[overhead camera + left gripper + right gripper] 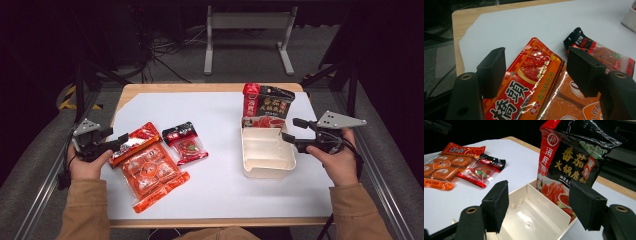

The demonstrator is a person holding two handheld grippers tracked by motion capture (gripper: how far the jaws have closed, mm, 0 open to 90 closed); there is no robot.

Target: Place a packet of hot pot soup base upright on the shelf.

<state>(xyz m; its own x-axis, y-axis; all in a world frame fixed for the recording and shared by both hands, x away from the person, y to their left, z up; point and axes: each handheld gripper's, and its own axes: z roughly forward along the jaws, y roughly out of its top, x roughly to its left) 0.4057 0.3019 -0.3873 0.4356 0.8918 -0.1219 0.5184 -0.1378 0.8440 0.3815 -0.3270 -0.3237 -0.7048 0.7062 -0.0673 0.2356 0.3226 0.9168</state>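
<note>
Red packet (529,82) lies between the left gripper's (536,72) spread fingers; right gripper's (541,205) fingers gape over the tray (534,220).

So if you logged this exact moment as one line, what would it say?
left gripper: open over red packet | right gripper: open above cream tray | black-and-red pouch: standing in tray's far compartment

A lab: floor cables (160,52) (loose), metal-framed table (50,180), dark surroundings.
</note>
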